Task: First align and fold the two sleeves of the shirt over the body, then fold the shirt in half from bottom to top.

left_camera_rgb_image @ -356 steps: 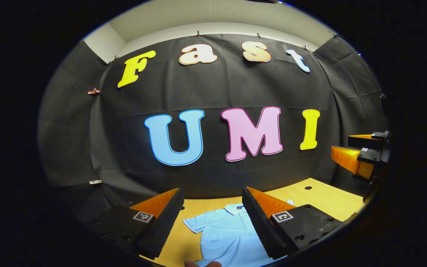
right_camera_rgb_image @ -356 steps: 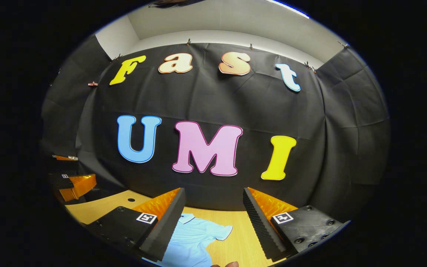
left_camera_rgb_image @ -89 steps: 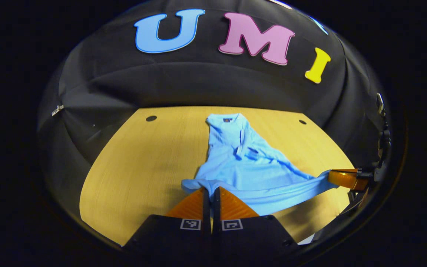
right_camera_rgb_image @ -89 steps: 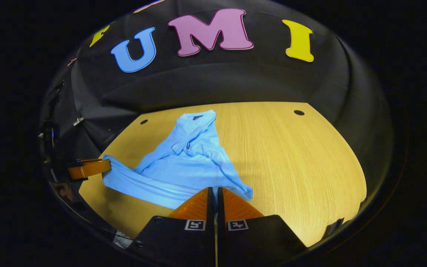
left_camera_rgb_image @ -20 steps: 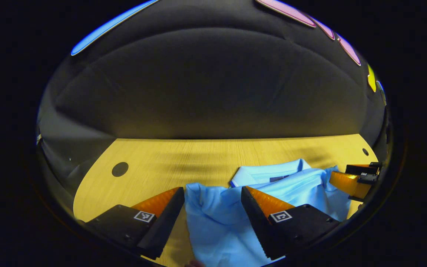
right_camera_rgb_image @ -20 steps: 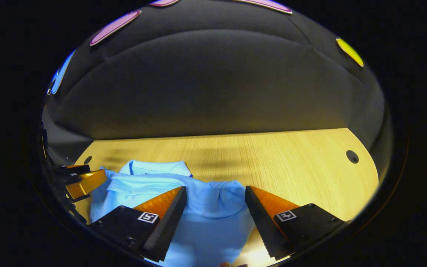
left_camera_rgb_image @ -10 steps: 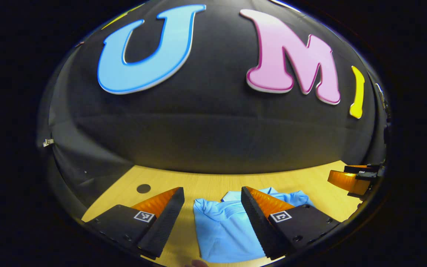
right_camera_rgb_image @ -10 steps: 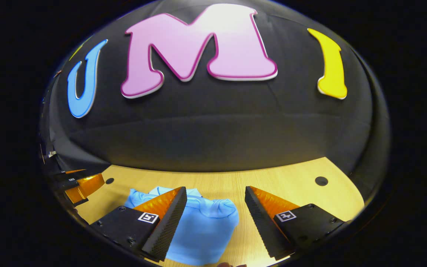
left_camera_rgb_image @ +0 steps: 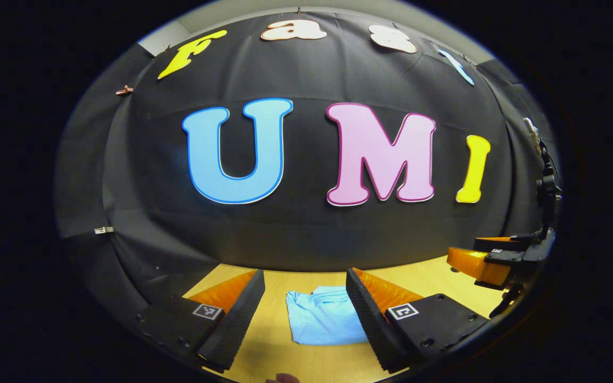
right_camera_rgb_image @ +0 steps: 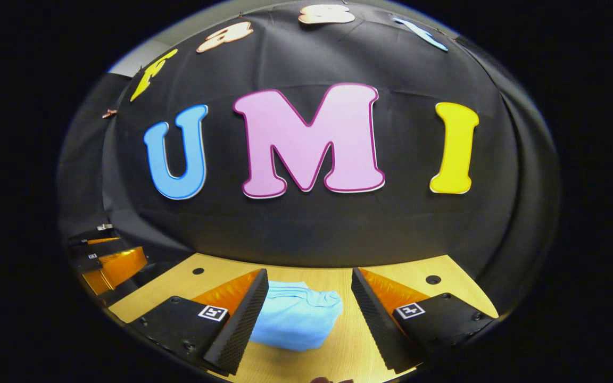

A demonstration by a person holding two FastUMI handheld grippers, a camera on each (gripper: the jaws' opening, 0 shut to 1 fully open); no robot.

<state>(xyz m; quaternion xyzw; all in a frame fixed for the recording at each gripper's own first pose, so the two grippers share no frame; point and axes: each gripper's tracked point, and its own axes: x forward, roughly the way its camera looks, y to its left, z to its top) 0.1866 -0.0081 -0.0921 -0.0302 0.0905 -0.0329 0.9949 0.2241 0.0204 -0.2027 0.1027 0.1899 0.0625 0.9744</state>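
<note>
- On the wooden table (left_camera_rgb_image: 312, 279), left gripper view, far left: a dark booth wall of black cloth rises behind the tabletop; a small metal clip (left_camera_rgb_image: 104, 230) sits on the cloth at the left edge.
- Left gripper (left_camera_rgb_image: 305, 298), lower centre of its own view: jaws spread wide apart, nothing between them touching either finger; it hangs above the table, clear of the cloth below.
- Shirt (left_camera_rgb_image: 322, 318), light blue, seen through the gap of those jaws: folded into a compact rectangle, lying flat on the table, collar end toward the wall. Sleeves are tucked in; no loose sleeve shows.
- Right gripper (left_camera_rgb_image: 479, 263), far right of the left gripper view: raised above the table's right part, well apart from the shirt, fingers parted.
- Right gripper view, far left: the left gripper (right_camera_rgb_image: 107, 260) shows at the edge, lifted off the table, fingers parted.
- Round hole (right_camera_rgb_image: 198, 271) in the table (right_camera_rgb_image: 391, 276), left of centre, near the wall.
- Right gripper (right_camera_rgb_image: 309, 300), lower centre of its own view: jaws wide apart, holding nothing, above the table.
- Shirt (right_camera_rgb_image: 296, 316) between and beyond those jaws: a folded bundle, upper edge slightly rumpled, resting on the wood; its left part is hidden behind one finger.
- Second round hole (right_camera_rgb_image: 433, 279), right side of the table, well apart from the shirt.
</note>
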